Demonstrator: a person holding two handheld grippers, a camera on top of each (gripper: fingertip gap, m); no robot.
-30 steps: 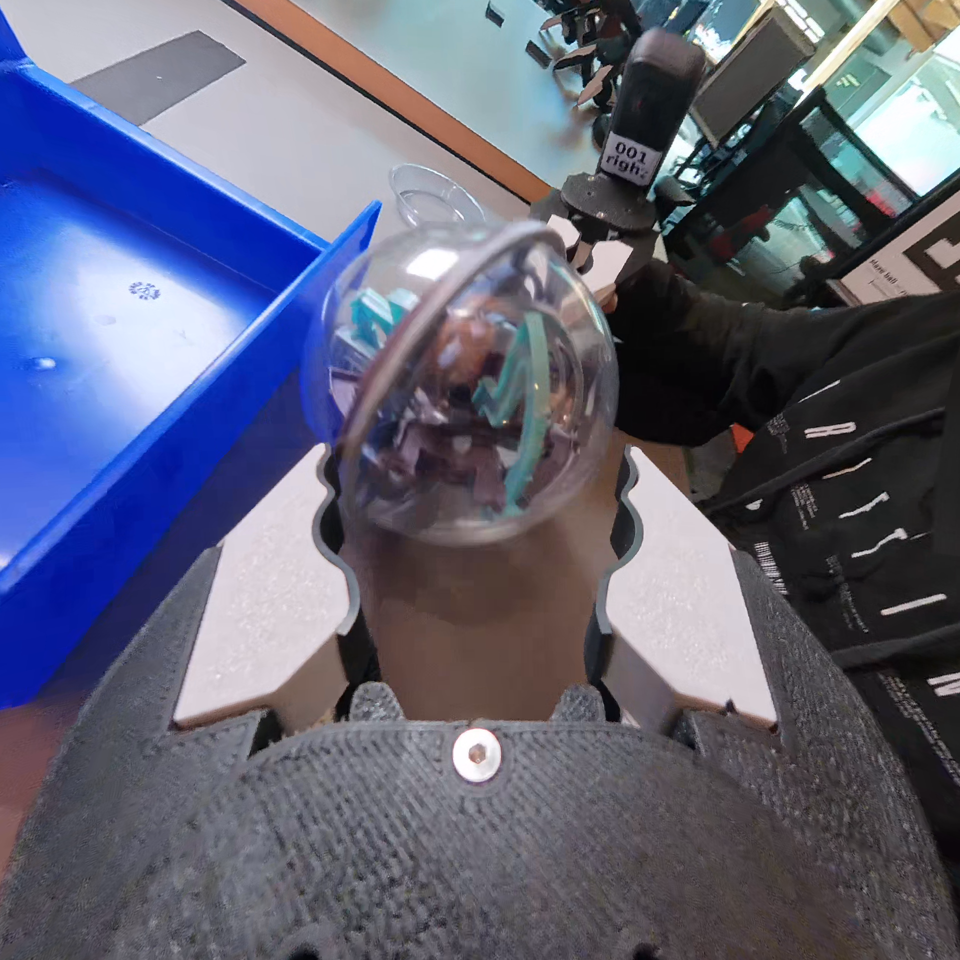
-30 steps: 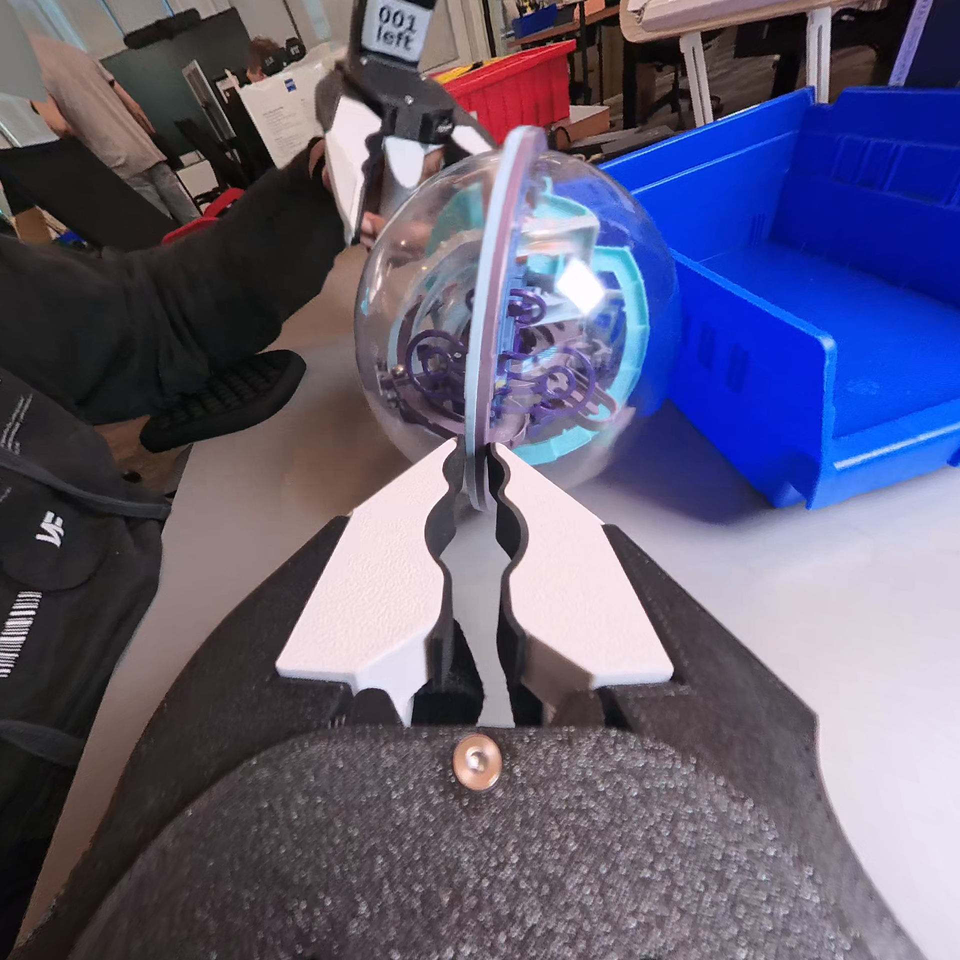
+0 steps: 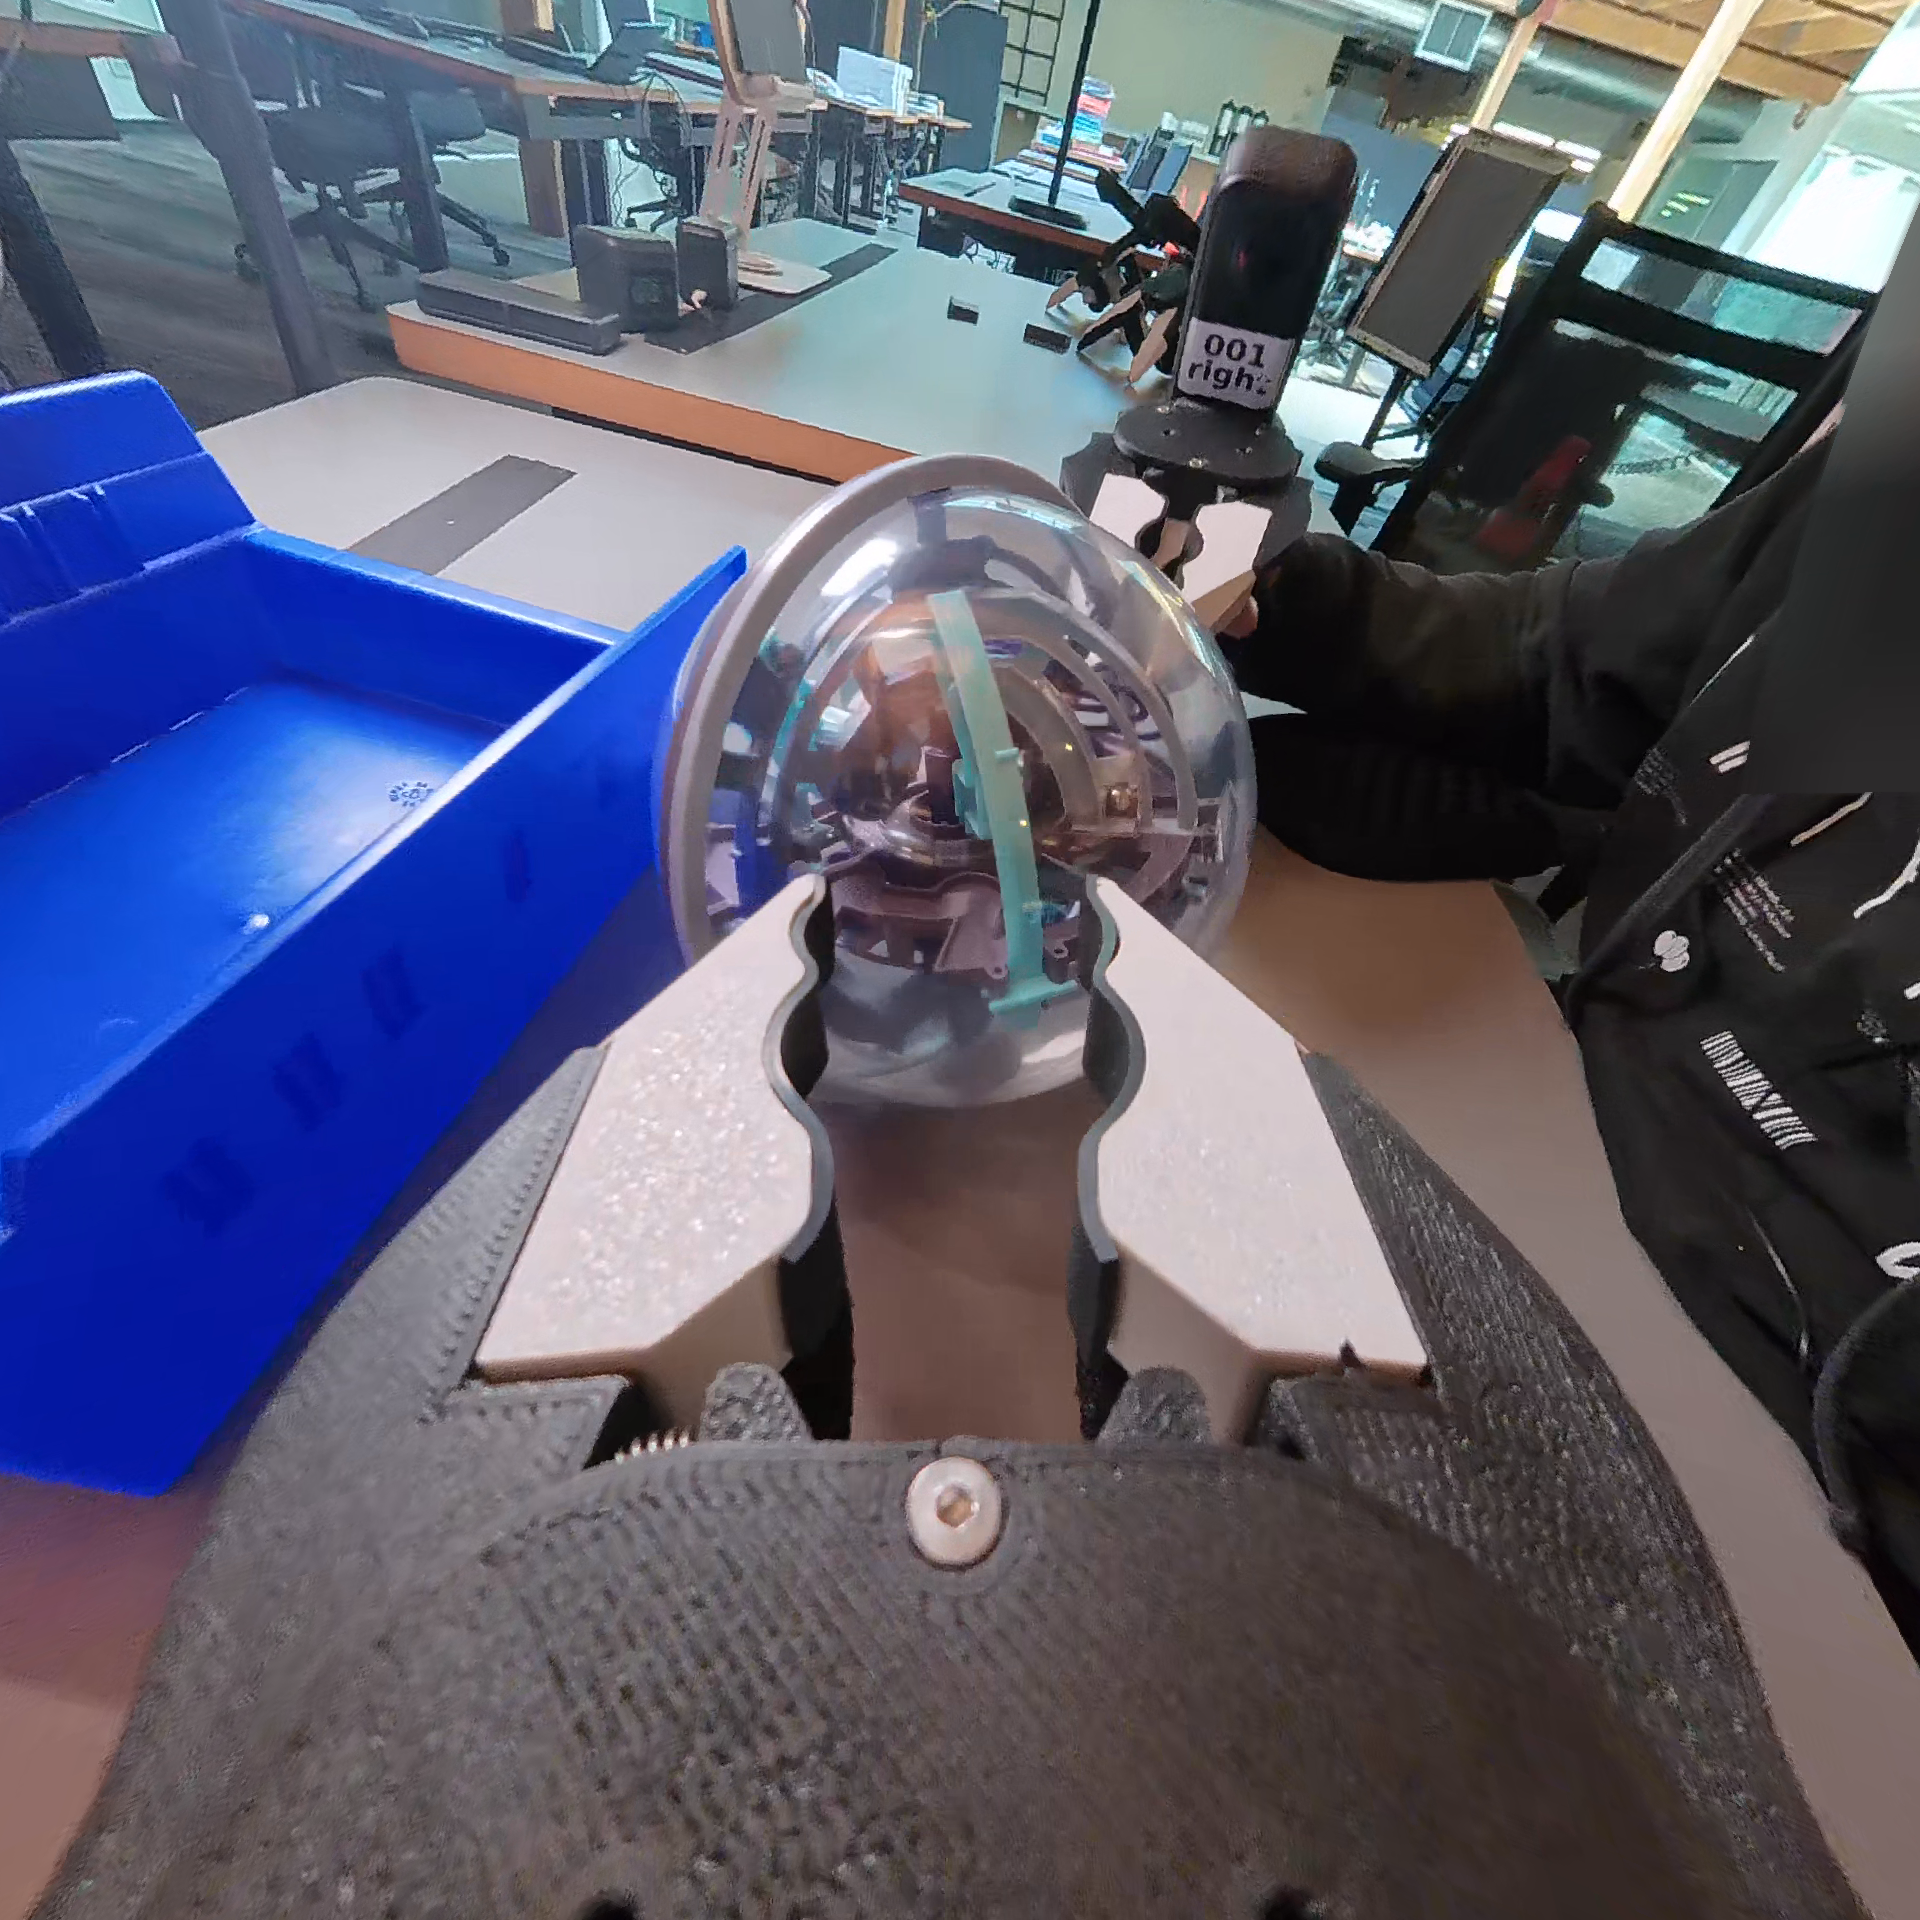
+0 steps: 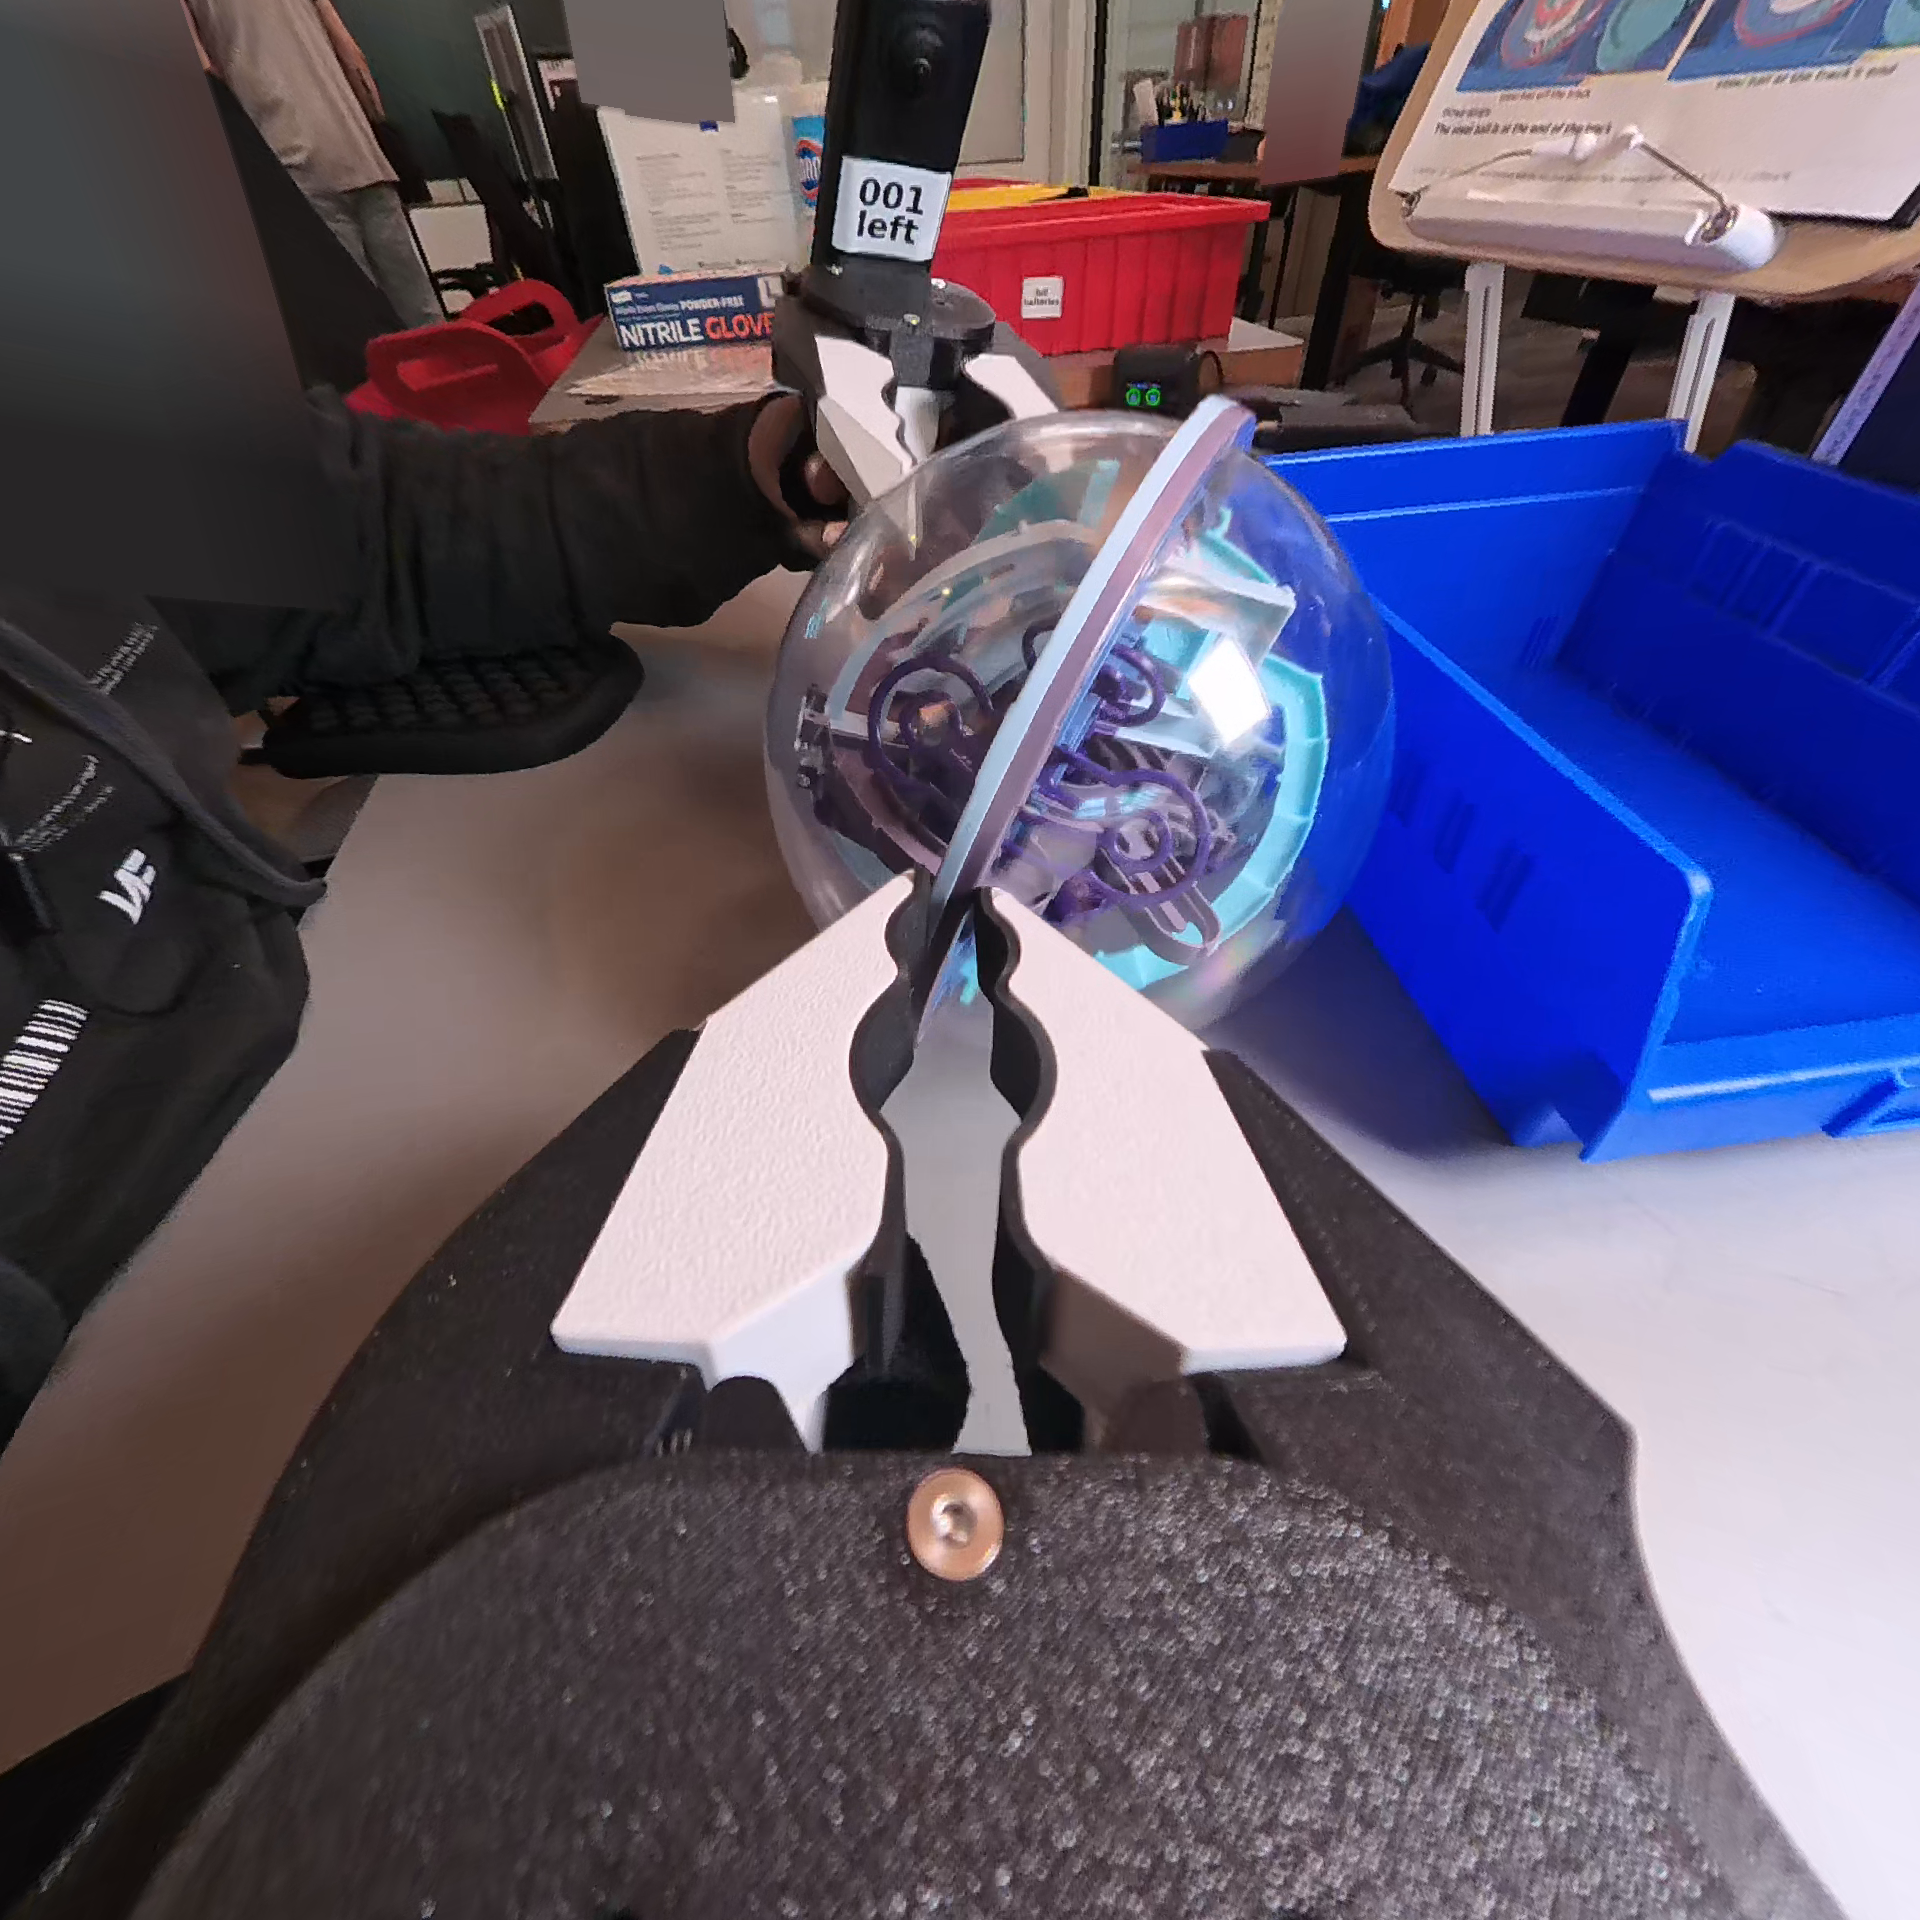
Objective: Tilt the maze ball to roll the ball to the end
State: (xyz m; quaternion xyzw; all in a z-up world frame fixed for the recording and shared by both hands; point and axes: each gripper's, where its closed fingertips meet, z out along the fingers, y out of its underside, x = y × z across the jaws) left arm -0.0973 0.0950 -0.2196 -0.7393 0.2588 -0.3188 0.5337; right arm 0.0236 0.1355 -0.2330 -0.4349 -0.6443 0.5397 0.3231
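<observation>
Right gripper (image 4: 948,902) is pinched on the grey seam ring of the maze ball (image 4: 1075,717), tilted, while left gripper (image 3: 954,906) cups its clear shell, gloved hands level.

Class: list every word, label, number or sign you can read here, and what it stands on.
I won't copy writing; these things bear it:
White sticker, on the black handle: legible.
Blue-and-white box: legible.
Red bin label: too small.
Sheet on stand: blurred.
Black jacket: small print.
Maze ball: none seen.
</observation>
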